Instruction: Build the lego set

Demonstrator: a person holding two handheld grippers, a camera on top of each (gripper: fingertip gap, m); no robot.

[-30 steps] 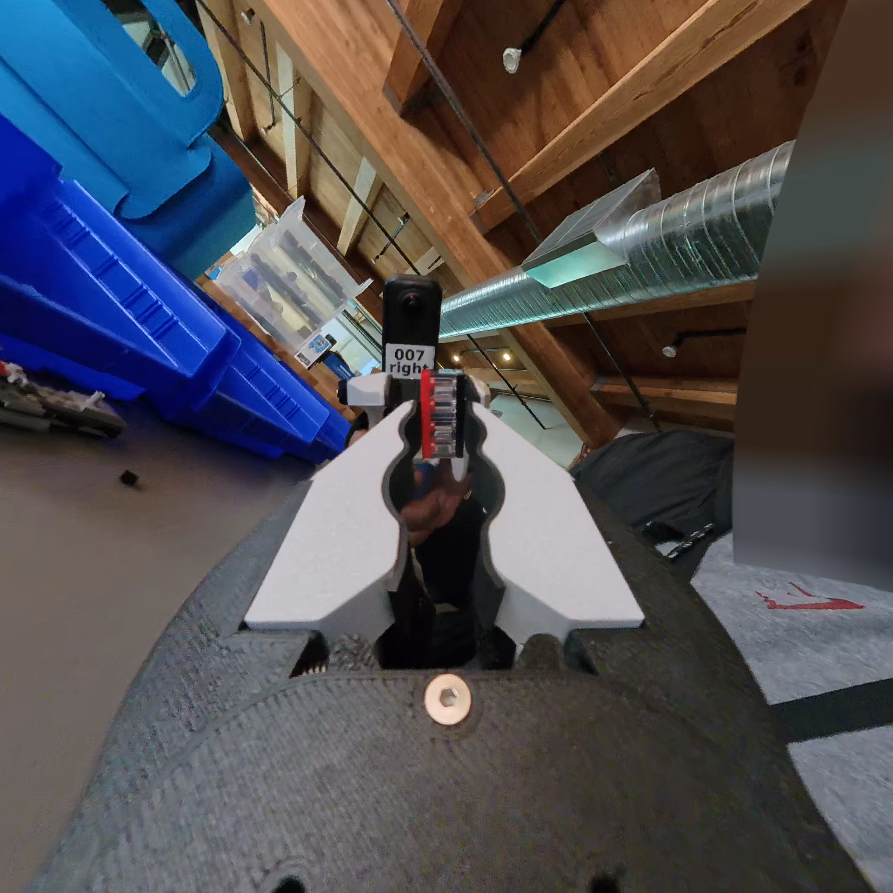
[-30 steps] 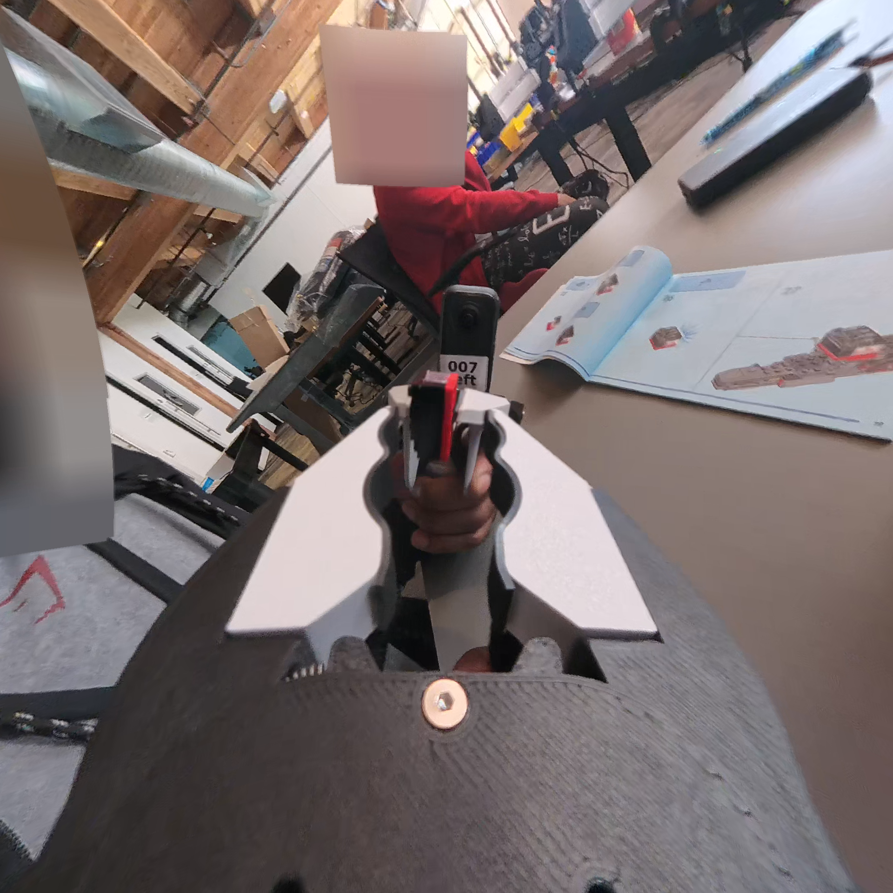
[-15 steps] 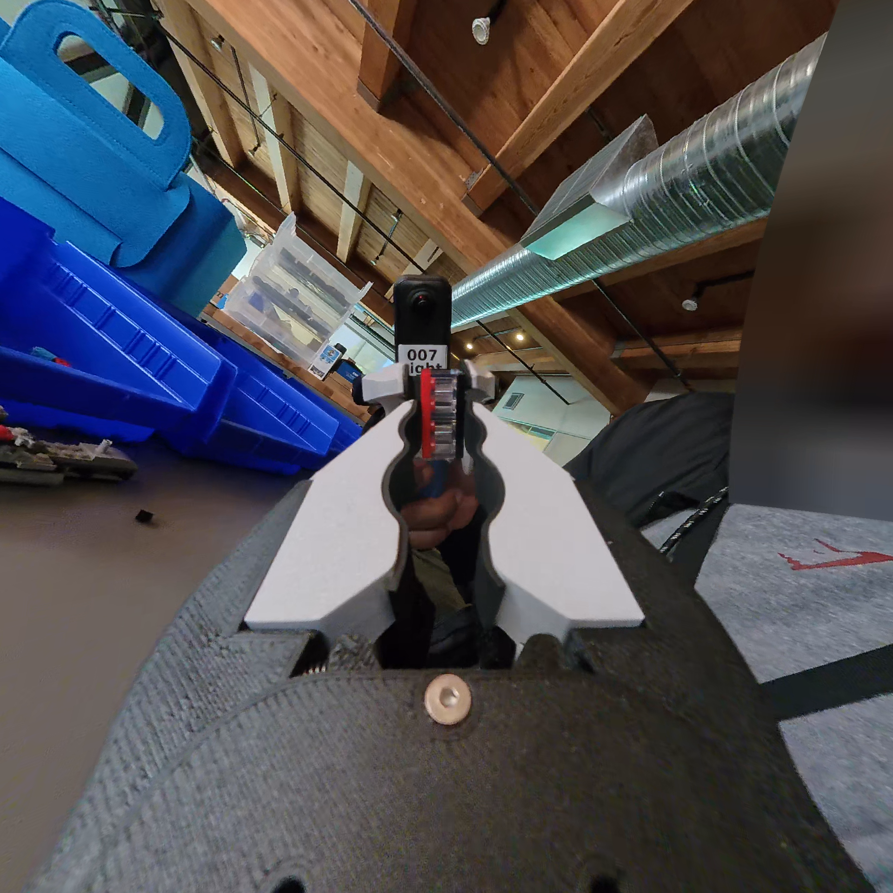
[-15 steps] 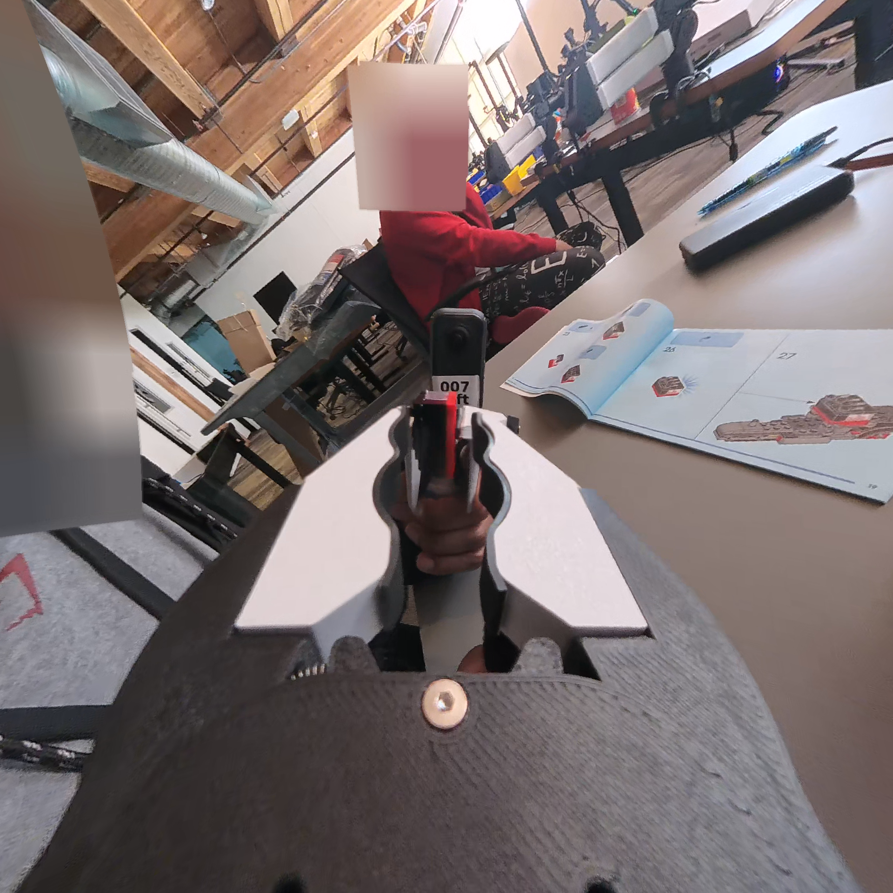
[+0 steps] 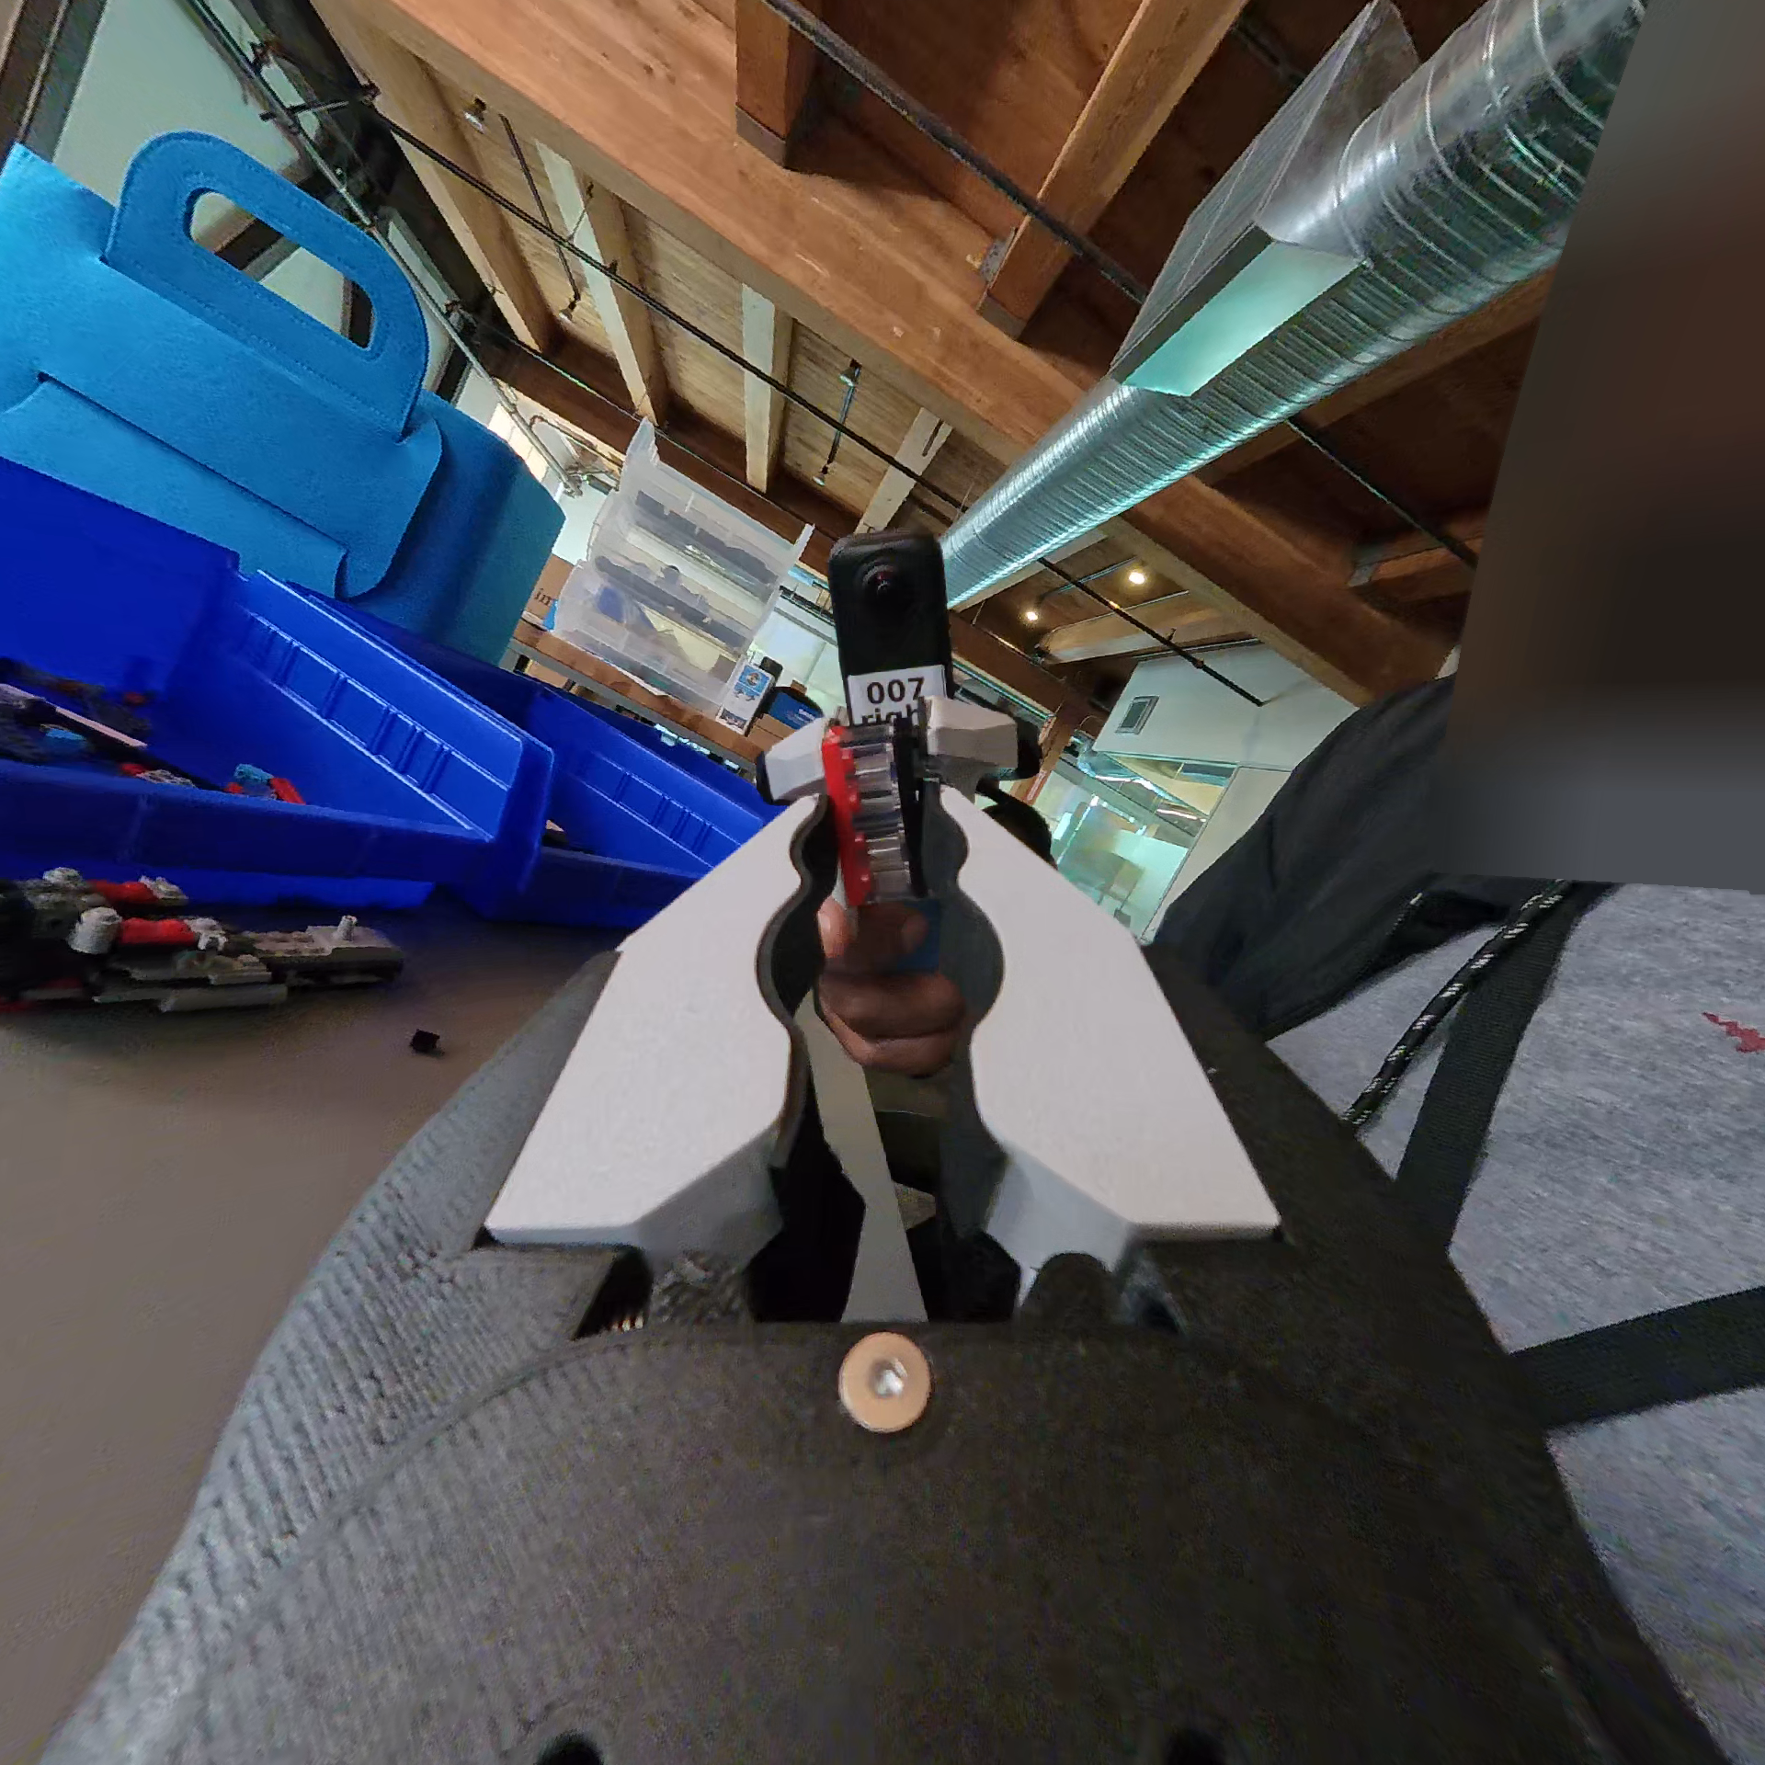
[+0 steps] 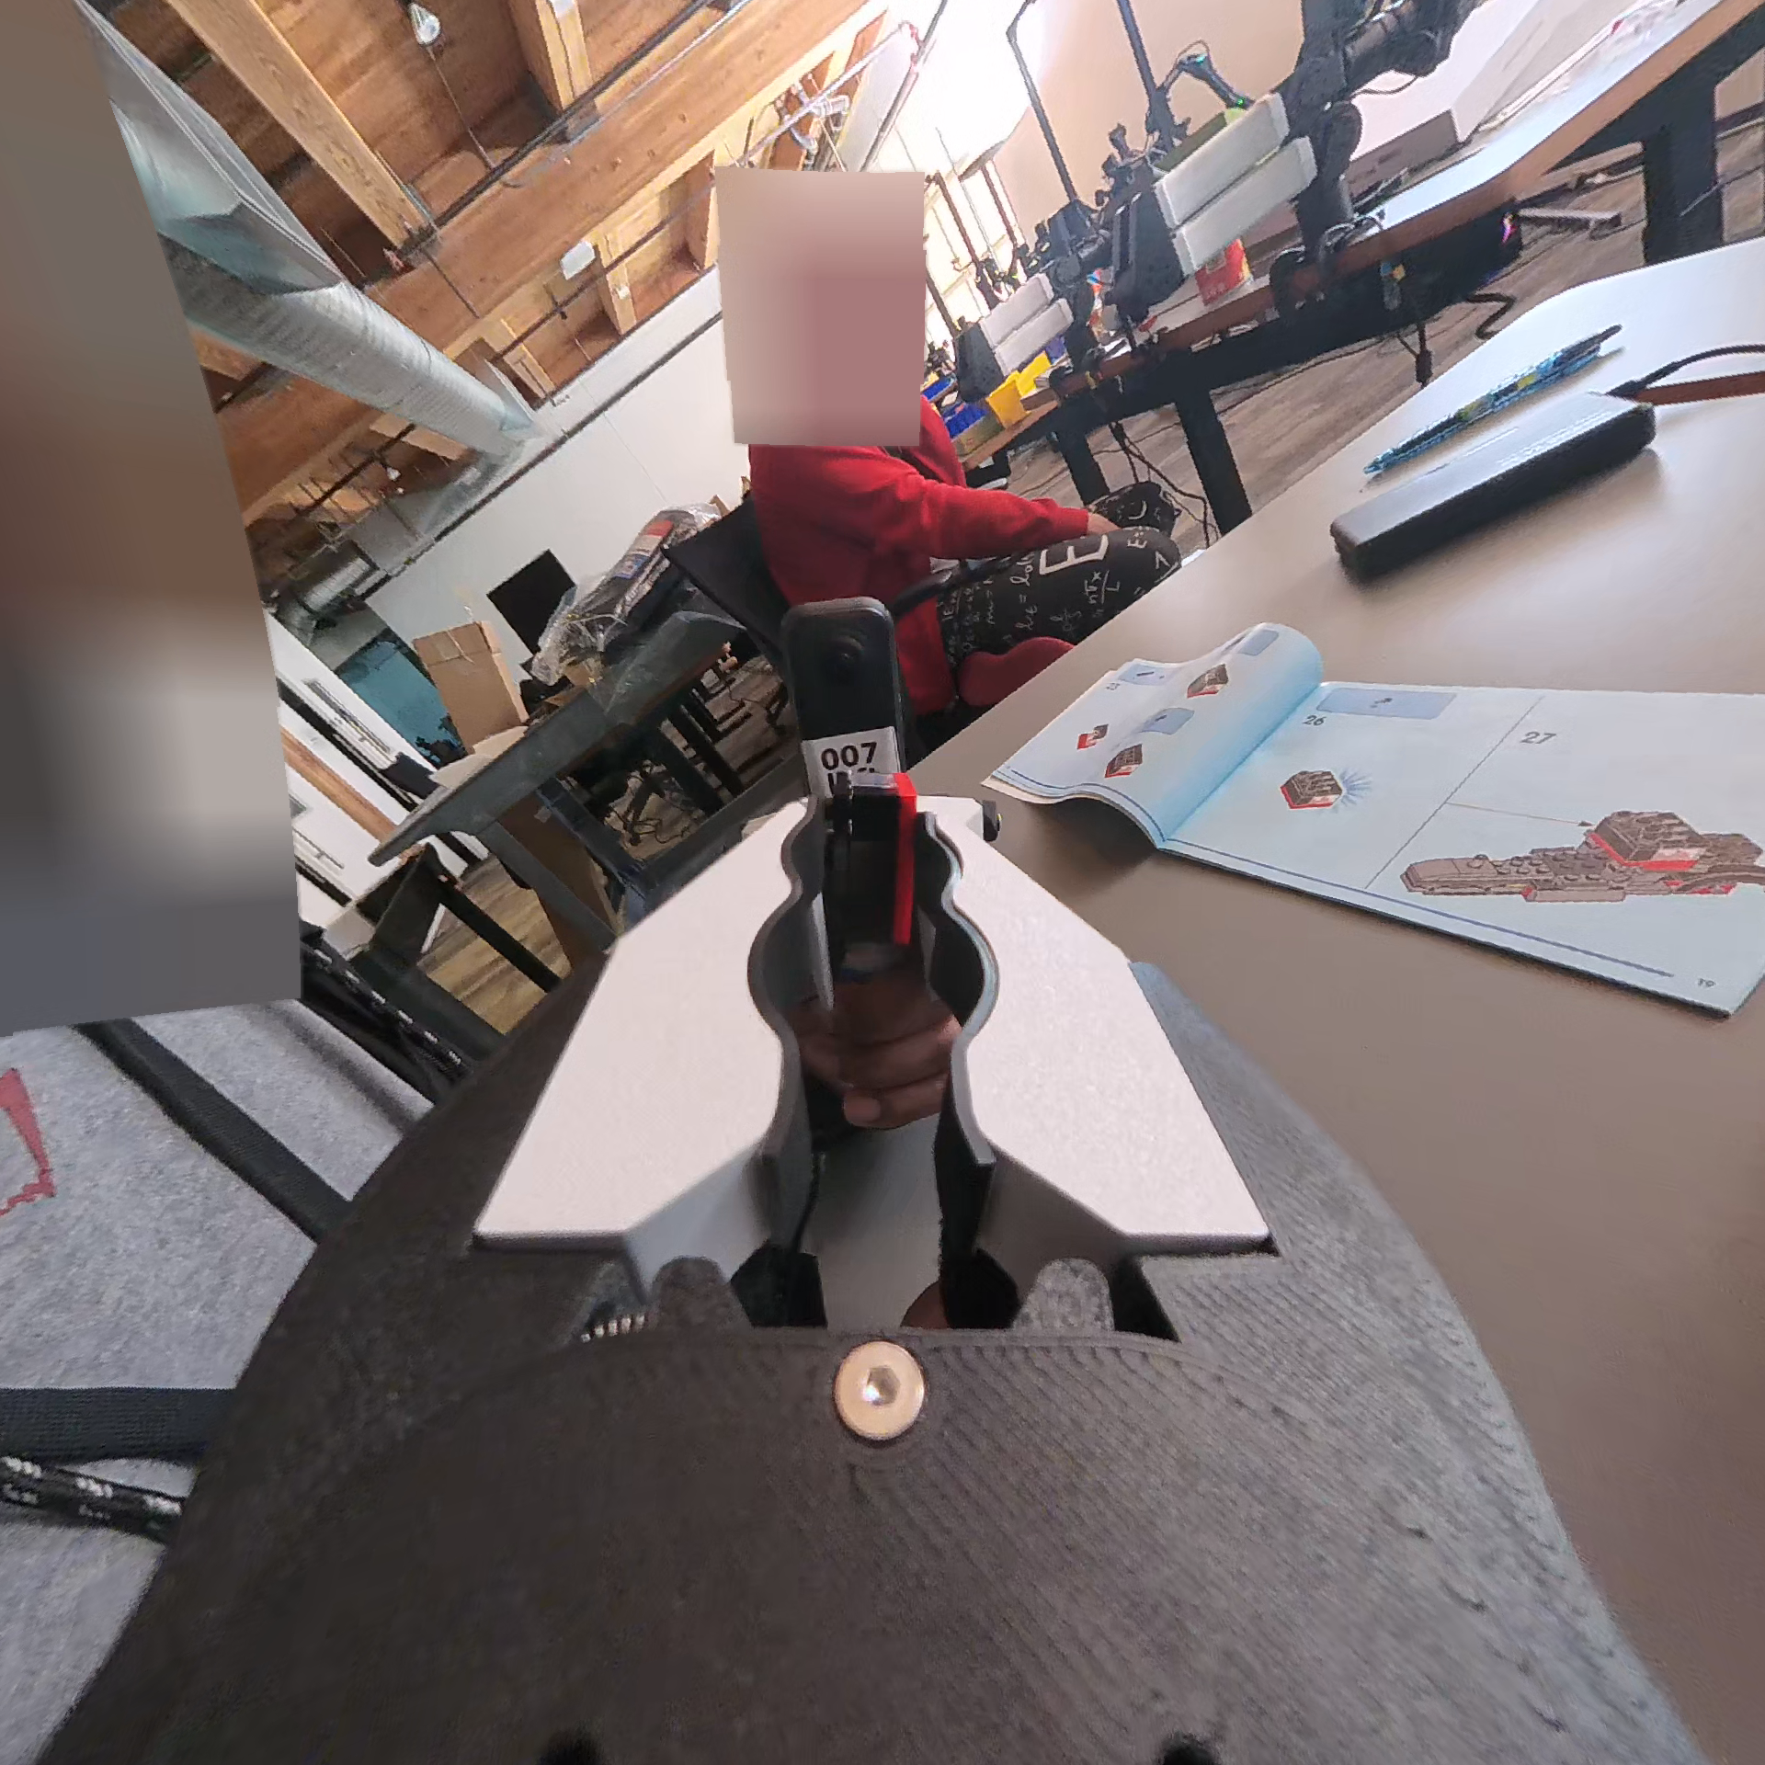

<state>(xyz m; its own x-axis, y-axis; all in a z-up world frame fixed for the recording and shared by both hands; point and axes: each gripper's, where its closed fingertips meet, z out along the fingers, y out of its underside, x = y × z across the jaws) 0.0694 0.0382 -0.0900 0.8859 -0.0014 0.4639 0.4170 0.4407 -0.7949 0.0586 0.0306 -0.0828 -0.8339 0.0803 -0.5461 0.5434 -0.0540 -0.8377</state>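
Both claws meet tip to tip above the table edge: the left gripper [image 5: 883,821] is clamped on a small red-and-grey lego piece [image 5: 864,821], and the right gripper [image 6: 864,860] faces it, closed on the same lego piece [image 6: 883,864] from the other side — red plate toward the table in each view. Taking that piece as the landmark, the half-built grey and red model [image 5: 181,946] lies well off to its left on the brown table [image 5: 191,1194] before the blue bins [image 5: 363,745], with a tiny black part [image 5: 427,1041] near it. To its right — in the right wrist view — the open instruction booklet [image 6: 1414,812] lies flat, with a black case [image 6: 1490,482] beyond.
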